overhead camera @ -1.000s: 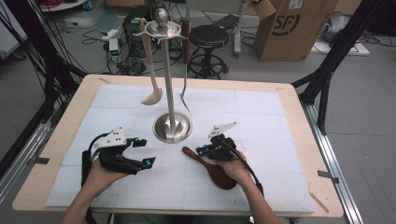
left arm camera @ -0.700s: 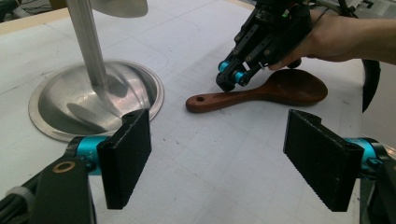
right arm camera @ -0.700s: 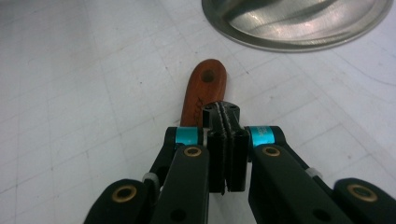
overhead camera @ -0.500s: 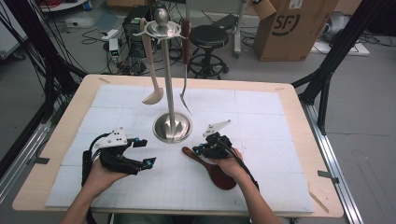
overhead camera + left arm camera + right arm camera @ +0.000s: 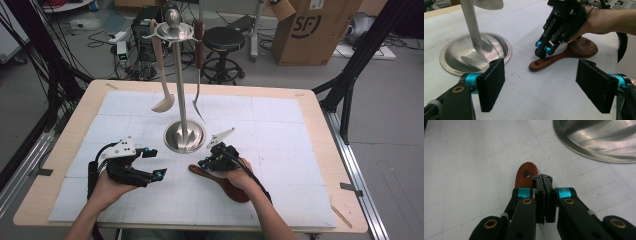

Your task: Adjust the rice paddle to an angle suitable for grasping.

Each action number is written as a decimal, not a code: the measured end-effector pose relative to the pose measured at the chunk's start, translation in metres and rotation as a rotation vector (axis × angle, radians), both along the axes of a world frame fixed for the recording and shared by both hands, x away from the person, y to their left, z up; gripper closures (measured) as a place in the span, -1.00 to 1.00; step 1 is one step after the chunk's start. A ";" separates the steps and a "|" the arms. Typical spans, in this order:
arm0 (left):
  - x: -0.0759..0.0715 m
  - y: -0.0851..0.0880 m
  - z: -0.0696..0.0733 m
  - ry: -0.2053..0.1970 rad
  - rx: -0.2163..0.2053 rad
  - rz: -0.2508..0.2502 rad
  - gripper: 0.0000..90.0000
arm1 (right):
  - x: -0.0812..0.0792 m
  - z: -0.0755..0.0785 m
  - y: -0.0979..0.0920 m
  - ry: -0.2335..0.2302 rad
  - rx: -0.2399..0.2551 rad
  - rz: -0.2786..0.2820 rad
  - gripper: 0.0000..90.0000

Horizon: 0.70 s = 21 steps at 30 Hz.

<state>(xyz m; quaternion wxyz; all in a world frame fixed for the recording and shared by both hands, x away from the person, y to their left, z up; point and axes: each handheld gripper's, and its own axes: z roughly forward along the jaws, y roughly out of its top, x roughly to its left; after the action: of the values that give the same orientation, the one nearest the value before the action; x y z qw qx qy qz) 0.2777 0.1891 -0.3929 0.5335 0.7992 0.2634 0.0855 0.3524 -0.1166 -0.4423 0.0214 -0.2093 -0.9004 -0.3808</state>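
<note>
The right gripper (image 5: 543, 182) is clenched, its jaws pressed flat together with nothing between them. It hovers just over the handle of the wooden spoon (image 5: 524, 176), beside the handle's holed end. In the high view the right gripper (image 5: 210, 162) sits at the spoon's (image 5: 231, 183) near-left end, and the spoon lies flat on the white mat (image 5: 280, 130), its bowl under the right hand (image 5: 240, 172). The left gripper (image 5: 544, 82) is released, jaws wide apart and empty, resting low over the mat and facing the spoon (image 5: 564, 53) and the right gripper (image 5: 549, 48). Just beyond the spoon stands the steel rack (image 5: 184, 135) with a ladle (image 5: 161, 95) and a fork (image 5: 199, 85) hanging from it.
</note>
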 end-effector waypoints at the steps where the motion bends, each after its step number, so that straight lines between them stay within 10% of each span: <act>1: 0.000 0.000 0.000 0.000 0.000 0.000 -0.46 | -0.001 0.000 0.001 0.003 -0.001 0.007 0.99; 21: 0.000 -0.001 0.000 -0.001 0.002 -0.002 -0.46 | -0.019 0.015 -0.017 -0.015 0.038 0.004 0.74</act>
<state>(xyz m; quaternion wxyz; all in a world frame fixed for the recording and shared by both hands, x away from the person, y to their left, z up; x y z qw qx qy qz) 0.2774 0.1886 -0.3930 0.5328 0.8000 0.2623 0.0857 0.3337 -0.1332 -0.4269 0.0195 -0.2041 -0.8936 -0.3994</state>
